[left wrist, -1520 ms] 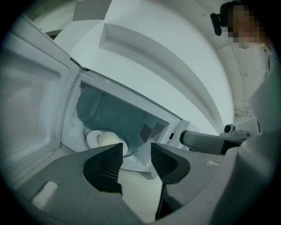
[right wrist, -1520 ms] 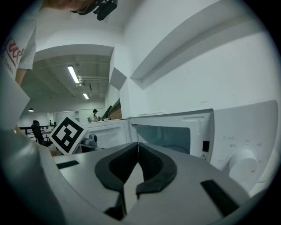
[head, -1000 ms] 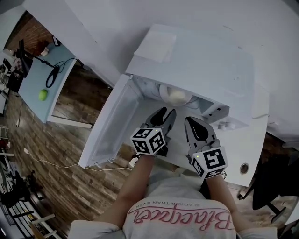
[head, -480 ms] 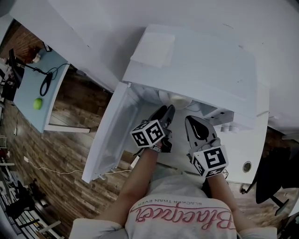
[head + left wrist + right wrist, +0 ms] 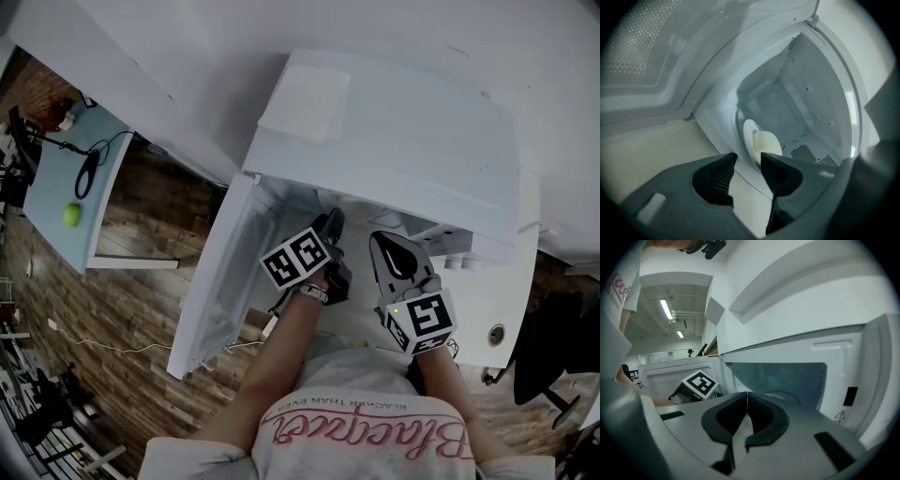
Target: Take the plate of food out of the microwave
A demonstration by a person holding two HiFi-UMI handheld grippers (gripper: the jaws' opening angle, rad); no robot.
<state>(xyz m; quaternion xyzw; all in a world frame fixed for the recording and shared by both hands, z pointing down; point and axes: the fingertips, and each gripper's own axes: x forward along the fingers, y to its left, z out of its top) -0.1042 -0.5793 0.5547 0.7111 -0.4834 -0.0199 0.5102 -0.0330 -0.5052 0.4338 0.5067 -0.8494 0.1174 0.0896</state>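
Note:
The white microwave [image 5: 403, 131] stands with its door [image 5: 220, 272] swung open to the left. Inside, on the turntable, a white plate [image 5: 749, 133] carries a pale lump of food [image 5: 768, 143]. My left gripper [image 5: 747, 160] is open at the cavity's mouth, with the plate's near rim just beyond its tips and nothing between them. In the head view the left gripper [image 5: 331, 223] reaches under the microwave's top, which hides the plate. My right gripper [image 5: 386, 242] hangs just outside the opening, to the right. Its jaws [image 5: 747, 394] are shut on nothing.
A folded white sheet [image 5: 305, 101] lies on top of the microwave. Its knobs [image 5: 459, 262] are on the right front. A light blue table [image 5: 56, 187] with a green ball [image 5: 71, 215] and a cable stands at far left over a wooden floor. A dark chair [image 5: 553, 347] is at right.
My left gripper has moved forward into the microwave's opening. The plate, seen from the head a second ago, is now hidden under the top. The right gripper has hardly moved.

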